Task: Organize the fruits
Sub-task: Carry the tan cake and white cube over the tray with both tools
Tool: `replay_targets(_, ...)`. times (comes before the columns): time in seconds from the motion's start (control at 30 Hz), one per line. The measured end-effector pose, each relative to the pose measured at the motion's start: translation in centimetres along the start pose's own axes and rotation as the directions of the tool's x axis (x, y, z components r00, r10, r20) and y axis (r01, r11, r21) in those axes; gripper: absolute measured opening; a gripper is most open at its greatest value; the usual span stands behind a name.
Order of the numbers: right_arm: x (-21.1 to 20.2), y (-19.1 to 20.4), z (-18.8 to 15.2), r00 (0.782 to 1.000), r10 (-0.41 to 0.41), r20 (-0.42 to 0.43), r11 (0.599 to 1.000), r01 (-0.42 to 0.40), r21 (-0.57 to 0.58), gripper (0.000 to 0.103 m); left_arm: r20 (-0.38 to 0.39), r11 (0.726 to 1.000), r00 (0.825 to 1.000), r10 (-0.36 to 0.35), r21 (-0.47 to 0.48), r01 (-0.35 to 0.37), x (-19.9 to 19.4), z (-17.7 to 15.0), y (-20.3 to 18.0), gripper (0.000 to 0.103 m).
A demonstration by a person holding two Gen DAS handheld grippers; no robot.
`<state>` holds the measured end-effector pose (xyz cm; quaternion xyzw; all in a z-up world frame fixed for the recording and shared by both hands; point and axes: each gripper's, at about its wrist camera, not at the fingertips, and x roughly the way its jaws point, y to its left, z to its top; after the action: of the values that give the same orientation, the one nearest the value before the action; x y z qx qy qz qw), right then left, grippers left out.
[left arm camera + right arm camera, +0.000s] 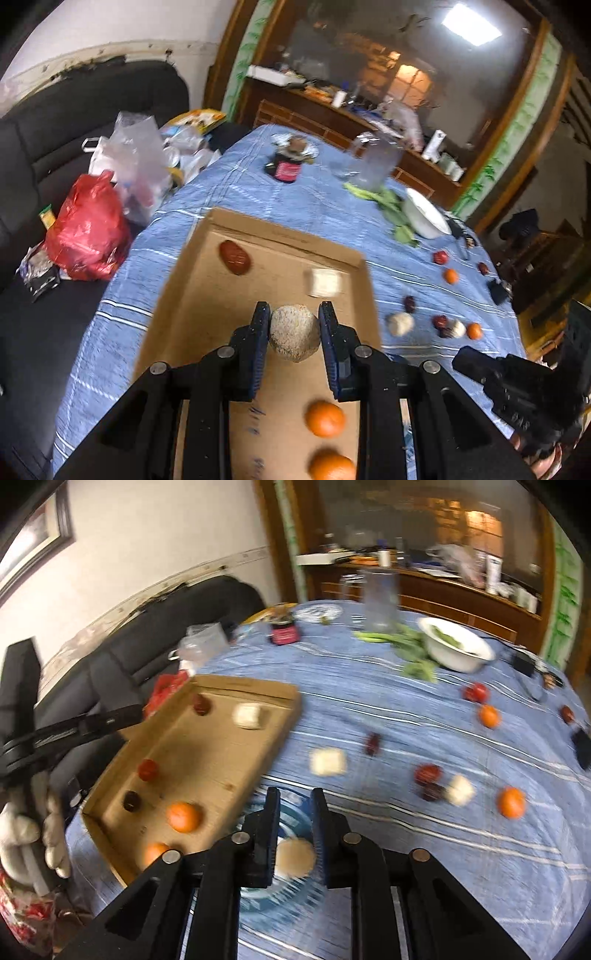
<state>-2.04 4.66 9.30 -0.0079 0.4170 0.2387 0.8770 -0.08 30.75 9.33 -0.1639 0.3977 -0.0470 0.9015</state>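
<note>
1. Left gripper (294, 321): pads clamped on a rough beige round fruit (294, 333), held above the shallow brown cardboard tray (177, 291).
2. Right gripper (294, 806): jaws slightly apart, nothing gripped; a tan round fruit (295, 856) lies below on a clear blue glass plate (258, 893).
3. Tray floor: two orange tangerines (325, 419), dark red fruit (235, 257), white block (325, 283).
4. Farther out on the blue striped tablecloth (406, 709): scattered red, orange and white pieces, then a white bowl (458, 650).

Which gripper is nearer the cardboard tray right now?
Left. The left gripper is over the cardboard tray, its jaws around a pale round fruit. The right gripper is off the tray's side, above a blue glass plate on the tablecloth.
</note>
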Motion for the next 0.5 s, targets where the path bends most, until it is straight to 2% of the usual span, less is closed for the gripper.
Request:
replay_targets(0.17, 2.6, 1.2, 1.2, 1.000, 0.001, -0.017, 0.999, -0.001, -0.033, 0.016, -0.013, 1.000, 1.000, 0.023, 0.000, -0.023, 1.6, -0.2, 1.2, 0.026)
replay_targets(0.27, 3.1, 0.8, -0.3, 0.998, 0.010, -0.061, 0.998, -0.014, -0.060, 0.016, -0.047, 0.999, 0.998, 0.037, -0.022, -0.038, 3.1, -0.4, 2.4, 0.026)
replay_targets(0.43, 4.7, 0.2, -3.8, 0.986, 0.083, -0.142, 0.995, -0.089, -0.041, 0.016, -0.131, 0.997, 0.989, 0.068, -0.037, -0.074, 5.9, -0.6, 3.3, 0.026)
replay_targets(0.5, 4.9, 0.2, -4.5, 0.983, 0.106, -0.147, 0.993, -0.111, -0.029, 0.016, -0.140, 0.996, 0.988, 0.069, -0.053, -0.078, 6.3, -0.7, 3.5, 0.032)
